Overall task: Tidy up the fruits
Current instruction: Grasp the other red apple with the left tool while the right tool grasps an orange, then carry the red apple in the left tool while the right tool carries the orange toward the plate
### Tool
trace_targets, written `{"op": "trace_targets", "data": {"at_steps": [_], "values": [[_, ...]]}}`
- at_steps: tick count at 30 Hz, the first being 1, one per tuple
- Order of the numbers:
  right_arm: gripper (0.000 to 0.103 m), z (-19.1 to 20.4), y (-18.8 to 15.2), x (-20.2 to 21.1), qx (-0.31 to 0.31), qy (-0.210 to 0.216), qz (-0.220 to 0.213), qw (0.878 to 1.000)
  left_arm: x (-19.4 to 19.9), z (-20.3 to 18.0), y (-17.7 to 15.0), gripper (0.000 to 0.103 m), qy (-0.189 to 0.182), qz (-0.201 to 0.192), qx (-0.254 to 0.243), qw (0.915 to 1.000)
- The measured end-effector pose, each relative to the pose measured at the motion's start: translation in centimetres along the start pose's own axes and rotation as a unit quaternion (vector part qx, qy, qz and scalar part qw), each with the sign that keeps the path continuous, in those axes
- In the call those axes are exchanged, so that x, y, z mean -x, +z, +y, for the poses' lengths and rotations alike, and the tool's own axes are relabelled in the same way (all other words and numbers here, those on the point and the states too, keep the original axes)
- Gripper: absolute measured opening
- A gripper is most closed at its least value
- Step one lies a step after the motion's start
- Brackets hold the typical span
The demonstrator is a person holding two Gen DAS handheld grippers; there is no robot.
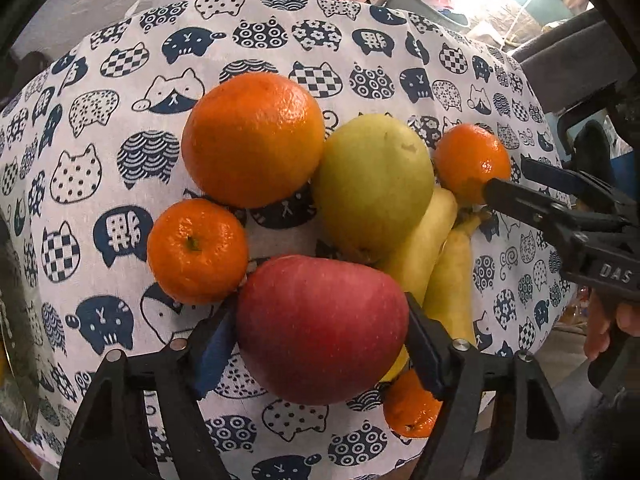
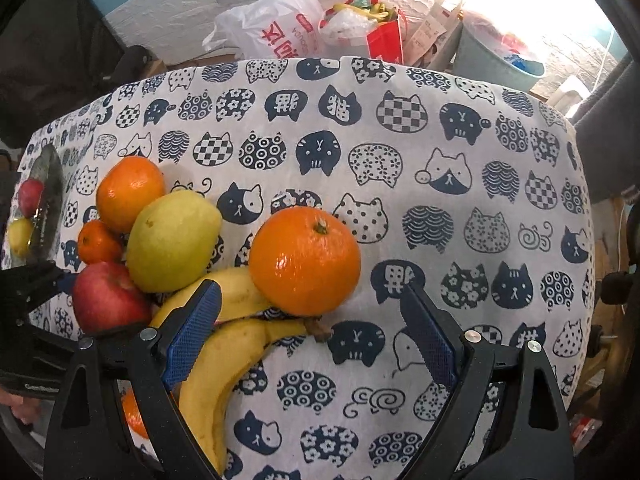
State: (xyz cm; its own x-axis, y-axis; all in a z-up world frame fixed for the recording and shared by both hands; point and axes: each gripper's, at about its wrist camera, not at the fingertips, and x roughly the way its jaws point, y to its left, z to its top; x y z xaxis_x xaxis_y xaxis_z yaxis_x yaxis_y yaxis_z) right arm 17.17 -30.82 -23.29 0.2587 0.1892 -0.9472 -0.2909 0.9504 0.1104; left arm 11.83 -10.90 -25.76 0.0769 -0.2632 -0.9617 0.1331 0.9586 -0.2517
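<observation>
Cloth [image 2: 400, 184] printed with navy cat faces covers the table, and the fruit lies bunched on it. Behind the table's far edge stand a white plastic bag [image 2: 276, 28], a red paper bag [image 2: 386, 42] and a pale green tub [image 2: 492, 60] against a white brick wall with sockets; bright light washes out the upper right corner.

The left gripper [image 1: 320, 328] points steeply down over the red apple [image 1: 320, 328], its blue pads on either side of the fruit. The right pad seems to touch the apple's skin; whether the left pad presses on it cannot be told. Just beyond the apple lie a small tangerine [image 1: 198, 250], a large orange [image 1: 254, 140] and a yellow-green pear [image 1: 372, 184], all touching or nearly so. Two bananas [image 1: 436, 256] lie beside the pear, and another tangerine [image 1: 410, 412] peeks out under the gripper's right finger.

The right gripper [image 2: 312, 336] stands spread wide, holding nothing. A tangerine [image 2: 304, 260] rests on the banana stems just ahead of its pads, clear of both, and its left finger lies over the bananas [image 2: 224, 352].
</observation>
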Motion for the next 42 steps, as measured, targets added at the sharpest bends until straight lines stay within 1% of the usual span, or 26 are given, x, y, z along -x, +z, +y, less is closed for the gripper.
{"op": "trace_targets", "data": {"at_steps": [4,9,15,16,17,19,22,27,33,38,42], "values": [[0.091,-0.1,0.5,-1.2,-0.002,0.002,0.007,1.0,0.0,-0.3,-0.2,0.078,0.005,-0.005,-0.012,0.9999],[0.091,-0.5,1.2,-2.8,-0.01,0.001,0.021,1.0,-0.2,-0.2,-0.1,0.078,0.0,-0.003,-0.014,0.9999],[0.09,-0.6,1.8,-3.9,-0.01,-0.003,0.025,1.0,0.6,0.3,-0.7,0.078,0.012,-0.009,-0.018,0.9997],[0.085,-0.7,1.9,-4.1,-0.011,-0.001,0.028,1.0,0.7,0.4,-0.7,0.078,0.012,-0.01,-0.017,0.9997],[0.076,-0.7,1.9,-4.3,-0.01,0.004,0.032,0.999,0.8,0.5,-0.7,0.078,0.011,-0.011,-0.016,0.9997],[0.067,-0.7,1.9,-4.6,-0.009,0.015,0.036,0.999,1.1,0.6,-0.8,0.078,0.013,-0.015,-0.016,0.9997],[0.067,-0.5,2.0,-4.5,0.0,0.005,0.031,1.0,1.7,0.5,-0.9,0.078,0.018,-0.022,-0.018,0.9994],[0.066,0.6,1.3,-3.3,0.017,-0.012,0.016,1.0,3.4,-0.2,-0.9,0.078,0.023,-0.046,-0.032,0.9982],[0.066,1.3,1.0,-0.6,0.023,-0.014,-0.014,1.0,5.6,-0.5,-1.1,0.078,0.023,-0.071,-0.033,0.9967],[0.066,2.5,0.5,1.9,0.029,-0.013,-0.041,0.999,7.3,-0.8,-1.6,0.078,0.036,-0.095,-0.049,0.9936],[0.066,2.9,0.8,4.0,0.033,-0.009,-0.063,0.997,8.8,-0.9,-2.1,0.078,0.045,-0.113,-0.059,0.9909]]}}
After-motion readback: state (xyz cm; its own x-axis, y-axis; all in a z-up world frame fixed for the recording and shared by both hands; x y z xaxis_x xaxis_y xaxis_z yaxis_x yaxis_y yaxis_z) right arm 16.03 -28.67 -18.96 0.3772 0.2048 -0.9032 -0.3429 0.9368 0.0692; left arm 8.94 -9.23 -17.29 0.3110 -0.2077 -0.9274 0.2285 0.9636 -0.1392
